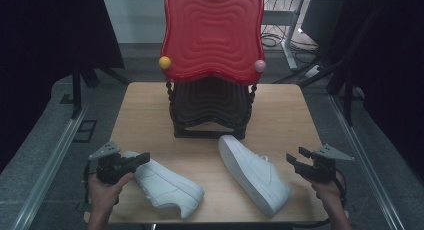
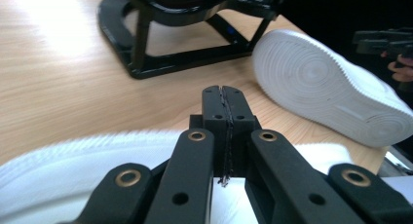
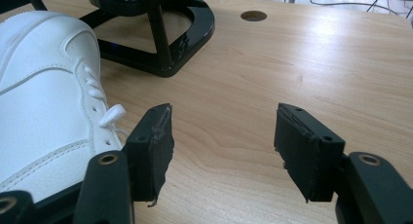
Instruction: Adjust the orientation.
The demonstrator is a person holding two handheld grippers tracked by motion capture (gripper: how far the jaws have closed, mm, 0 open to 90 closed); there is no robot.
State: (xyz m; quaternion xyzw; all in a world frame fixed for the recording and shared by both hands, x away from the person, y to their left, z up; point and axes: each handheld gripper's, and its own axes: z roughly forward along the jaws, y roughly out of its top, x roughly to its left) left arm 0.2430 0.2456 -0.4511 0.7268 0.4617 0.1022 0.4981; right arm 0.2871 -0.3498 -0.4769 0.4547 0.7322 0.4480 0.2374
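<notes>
Two white sneakers lie on the wooden table (image 1: 150, 110). The left sneaker (image 1: 167, 185) rests on its sole near the front edge, and its white upper (image 2: 73, 160) runs under my left gripper (image 2: 225, 95). That gripper (image 1: 144, 158) is shut with nothing visible between its jaws, and it hovers at the shoe's rear end. The right sneaker (image 1: 257, 175) is tipped on its side, its sole (image 2: 321, 92) turned to the left and its laced upper (image 3: 44, 97) to the right. My right gripper (image 1: 297, 156) stands open just right of it, and bare wood shows between its jaws (image 3: 224, 131).
A small chair-like stand with a red wavy back (image 1: 212, 35) and a black base (image 1: 210, 115) sits at the table's middle back, its black frame (image 3: 165, 44) close behind the right sneaker. A round hole (image 3: 253, 15) pierces the tabletop. Bare wood lies between the sneakers.
</notes>
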